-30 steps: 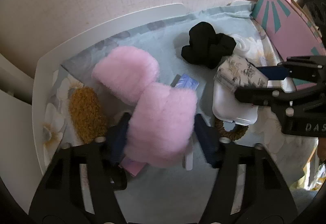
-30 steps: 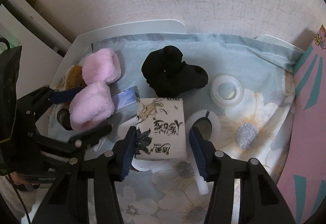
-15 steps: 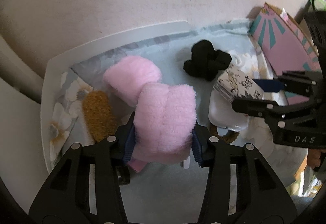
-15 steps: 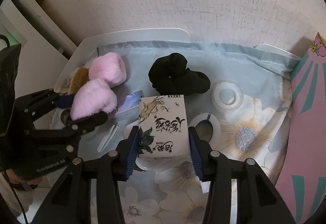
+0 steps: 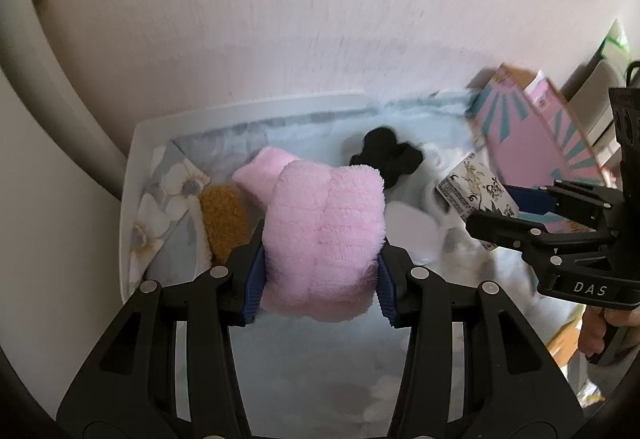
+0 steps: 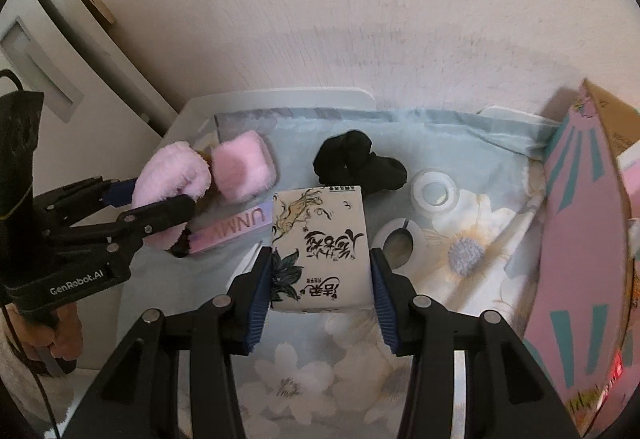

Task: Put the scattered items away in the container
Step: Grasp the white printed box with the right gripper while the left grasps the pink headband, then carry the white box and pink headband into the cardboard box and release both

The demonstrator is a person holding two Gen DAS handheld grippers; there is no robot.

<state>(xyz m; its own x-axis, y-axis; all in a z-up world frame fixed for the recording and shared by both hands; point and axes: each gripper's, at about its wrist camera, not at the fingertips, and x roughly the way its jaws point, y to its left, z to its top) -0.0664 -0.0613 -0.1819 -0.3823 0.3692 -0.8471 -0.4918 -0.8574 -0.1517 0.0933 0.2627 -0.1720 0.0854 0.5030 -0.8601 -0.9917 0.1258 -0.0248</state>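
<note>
My left gripper (image 5: 320, 283) is shut on a fluffy pink slipper (image 5: 324, 235) and holds it above the table; it also shows in the right wrist view (image 6: 172, 179). A second pink slipper (image 6: 242, 167) lies behind it on the cloth. My right gripper (image 6: 320, 279) is shut on a white tissue pack with black ink print (image 6: 320, 251), lifted off the cloth; the pack also shows in the left wrist view (image 5: 476, 191). A pink and teal cardboard box (image 6: 584, 239) stands at the right.
On the floral cloth (image 6: 460, 279) lie a black scrunchie (image 6: 356, 167), two white rings (image 6: 434, 191), a purple pack (image 6: 236, 229) and a brown brush (image 5: 222, 215). A white table rim (image 5: 132, 199) borders the cloth. A wall stands behind.
My left gripper closed on the pink slipper and lifted it. My right gripper rose with the tissue pack. Both pulled back from the table.
</note>
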